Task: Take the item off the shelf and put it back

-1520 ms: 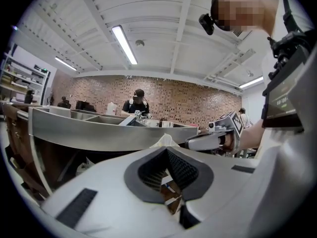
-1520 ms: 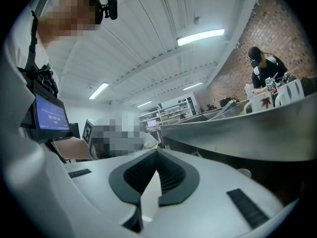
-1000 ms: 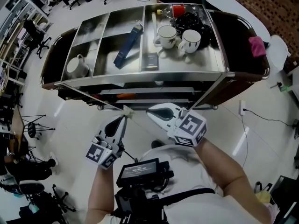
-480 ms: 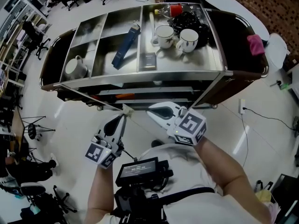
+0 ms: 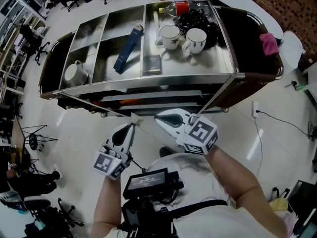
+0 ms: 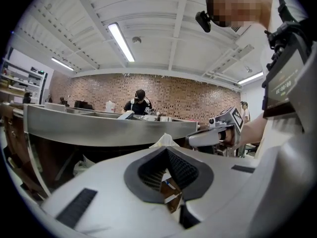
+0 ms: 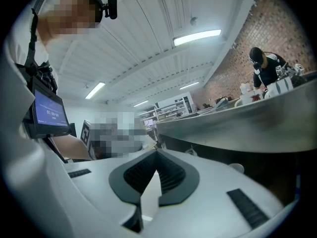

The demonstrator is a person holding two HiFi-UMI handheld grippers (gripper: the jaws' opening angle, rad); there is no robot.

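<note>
Head view shows a beige item (image 5: 134, 116) pinched by the left tool (image 5: 131, 123).

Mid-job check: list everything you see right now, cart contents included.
cart: one, steel with dark ends, ahead
mugs: two, white, right compartment
cup: one, white, left compartment
long box: one, blue, middle compartment, slanted
flat box: one, dark, right compartment, front
bundle: one, black, behind the mugs
red-capped item: one, far edge, right compartment
cloth: one, pink, cart's right end
person: one, in black, beyond the cart
scrap: one, pale, at left gripper's tip; held or not unclear
left gripper: one, white, jaws shut, low before cart
right gripper: one, white, jaws shut, beside the left
</note>
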